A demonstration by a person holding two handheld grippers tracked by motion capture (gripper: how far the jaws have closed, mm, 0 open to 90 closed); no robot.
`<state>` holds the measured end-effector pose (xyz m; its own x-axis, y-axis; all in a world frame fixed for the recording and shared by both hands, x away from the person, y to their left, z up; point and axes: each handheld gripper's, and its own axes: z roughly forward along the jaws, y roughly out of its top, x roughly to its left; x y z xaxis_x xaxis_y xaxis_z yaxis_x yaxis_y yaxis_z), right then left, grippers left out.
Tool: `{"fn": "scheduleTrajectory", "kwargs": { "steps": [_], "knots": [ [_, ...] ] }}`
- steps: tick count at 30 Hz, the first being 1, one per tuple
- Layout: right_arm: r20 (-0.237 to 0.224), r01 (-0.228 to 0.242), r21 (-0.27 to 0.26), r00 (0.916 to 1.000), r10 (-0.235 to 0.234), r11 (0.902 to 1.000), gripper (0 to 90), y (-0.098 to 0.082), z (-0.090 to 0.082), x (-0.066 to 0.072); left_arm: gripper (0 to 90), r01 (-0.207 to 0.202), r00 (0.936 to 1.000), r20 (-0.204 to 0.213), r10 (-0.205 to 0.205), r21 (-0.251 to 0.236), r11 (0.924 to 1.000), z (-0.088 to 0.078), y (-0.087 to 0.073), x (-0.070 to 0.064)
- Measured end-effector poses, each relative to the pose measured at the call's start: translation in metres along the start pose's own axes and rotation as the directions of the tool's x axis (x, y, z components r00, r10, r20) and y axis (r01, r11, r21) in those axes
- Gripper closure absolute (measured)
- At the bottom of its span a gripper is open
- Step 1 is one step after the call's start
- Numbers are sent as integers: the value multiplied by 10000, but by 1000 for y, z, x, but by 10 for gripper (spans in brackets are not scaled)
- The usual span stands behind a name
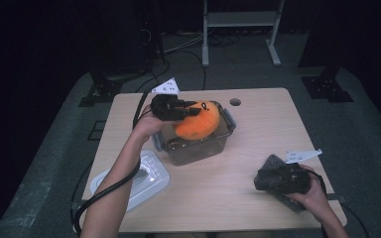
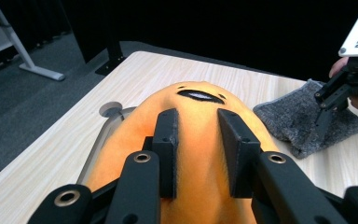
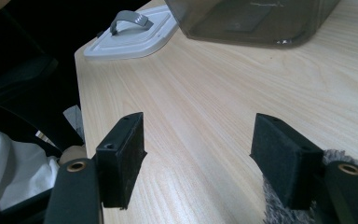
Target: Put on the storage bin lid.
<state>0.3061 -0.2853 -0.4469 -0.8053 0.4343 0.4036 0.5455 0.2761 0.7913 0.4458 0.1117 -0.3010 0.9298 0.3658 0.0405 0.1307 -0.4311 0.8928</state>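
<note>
An orange plush toy (image 1: pixel 197 122) with a small dark mouth is seen lying in the clear container (image 1: pixel 225 137). It is pinched by the left gripper (image 2: pixel 199 145). Away from the container, the right gripper (image 3: pixel 200 154) is held spread, empty, beside a grey cloth (image 2: pixel 303 122).

The toy's (image 2: pixel 200 140) lower half is cut off by the frame, and the tub (image 1: pixel 197 148) perhaps hides its underside.
</note>
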Motion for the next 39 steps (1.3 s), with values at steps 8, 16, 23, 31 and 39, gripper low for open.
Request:
{"fn": "scheduleTrajectory", "kwargs": {
  "steps": [8, 16, 23, 31, 39],
  "knots": [
    [-18, -7, 1, 10000, 7, 10000, 334, 0, 0, 0, 701, 3, 10000, -41, -2, 154, 9999, 9, -3, 3],
    [-27, -4, 2, 10000, 4, 10000, 334, -1, 0, -1, 701, 68, 9999, -125, -63, 337, 9994, 15, -10, 8],
    [-39, 7, 25, 10000, -7, 10000, 334, -1, 0, 0, 700, 1, 9998, -216, 11, 555, 9985, 20, -13, 10],
    [-46, 16, 24, 10000, -16, 10000, 334, -1, 0, 0, 699, 5, 9997, -260, 14, 717, 9974, 27, -15, 12],
    [-67, 23, 34, 10000, -22, 10000, 334, -1, 0, 0, 699, -76, 9995, -288, 108, 1093, 9940, 34, -17, 13]
  ]
}}
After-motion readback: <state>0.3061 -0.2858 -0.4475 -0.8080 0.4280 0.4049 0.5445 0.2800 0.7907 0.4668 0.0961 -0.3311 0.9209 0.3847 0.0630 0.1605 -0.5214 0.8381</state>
